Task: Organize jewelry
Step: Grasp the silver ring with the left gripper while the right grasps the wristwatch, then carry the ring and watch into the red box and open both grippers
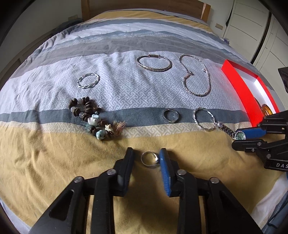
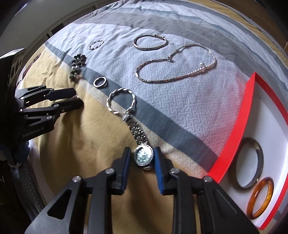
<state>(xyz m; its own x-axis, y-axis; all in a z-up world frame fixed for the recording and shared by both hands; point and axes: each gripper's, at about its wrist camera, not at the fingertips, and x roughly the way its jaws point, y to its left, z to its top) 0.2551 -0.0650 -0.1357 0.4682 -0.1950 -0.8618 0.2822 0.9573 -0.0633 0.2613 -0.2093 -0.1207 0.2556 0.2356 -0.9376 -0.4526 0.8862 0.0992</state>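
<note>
My left gripper [image 1: 146,155] points down at the yellow band of the bedspread. A silver ring [image 1: 149,159] lies between its fingers, its stone against the blue right pad and a gap left at the black left finger. The jaws stand open around it. My right gripper [image 2: 142,156] straddles the round face of a silver watch [image 2: 143,155], whose band runs away up the bed. Its right pad nearly touches the bezel and a sliver of gap shows on the left. The red-rimmed white tray [image 2: 232,126] on the right holds a grey bangle [image 2: 259,149] and an amber bangle [image 2: 270,190].
Spread over the bed lie a beaded bracelet [image 1: 90,115], a twisted silver bangle [image 1: 88,82], a plain silver bangle [image 1: 153,63], a chain necklace [image 1: 198,77], a second ring [image 1: 171,115] and a twisted bracelet [image 1: 203,118]. A wooden headboard [image 1: 144,7] stands at the far end.
</note>
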